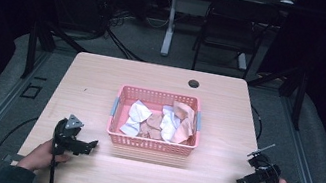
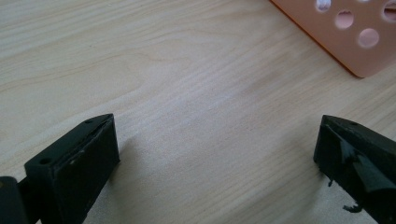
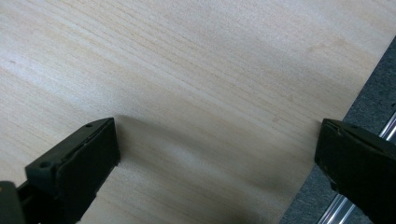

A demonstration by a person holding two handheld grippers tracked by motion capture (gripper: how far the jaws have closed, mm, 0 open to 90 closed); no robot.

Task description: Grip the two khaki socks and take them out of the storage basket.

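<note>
Low on the table (image 1: 102,81), both grippers' fingers spread.

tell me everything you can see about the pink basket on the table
The pink basket is a rectangular plastic one with perforated walls and a grey handle at each short end. It stands upright at the middle of the wooden table, long side towards the person. Inside lie crumpled cloths in white, tan and peach, loosely heaped below the rim. Neither gripper touches it; a corner of its wall with round holes shows in the left gripper view.
</note>
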